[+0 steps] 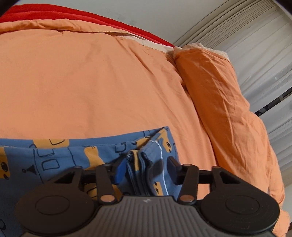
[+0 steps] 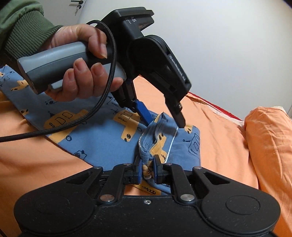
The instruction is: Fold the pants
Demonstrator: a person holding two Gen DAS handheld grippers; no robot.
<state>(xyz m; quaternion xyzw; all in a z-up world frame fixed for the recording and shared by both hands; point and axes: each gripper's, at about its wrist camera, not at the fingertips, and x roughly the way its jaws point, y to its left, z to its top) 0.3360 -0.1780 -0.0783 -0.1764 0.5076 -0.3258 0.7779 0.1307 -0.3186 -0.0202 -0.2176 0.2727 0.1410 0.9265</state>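
Note:
Blue pants with a yellow vehicle print (image 1: 60, 156) (image 2: 94, 138) lie on an orange bed cover. My left gripper (image 1: 146, 166) is open, its two fingers on either side of a bunched hem fold (image 1: 140, 164); it also shows in the right wrist view (image 2: 165, 122), held by a hand. My right gripper (image 2: 147, 170) is shut on a bunched hem edge of the pants (image 2: 147, 169) at the near side.
The orange cover (image 1: 91, 82) spreads over the bed. An orange pillow (image 1: 215, 87) (image 2: 270, 138) lies at the right. A red sheet edge (image 1: 54, 12) runs along the white wall. White curtains (image 1: 264, 45) hang at the right.

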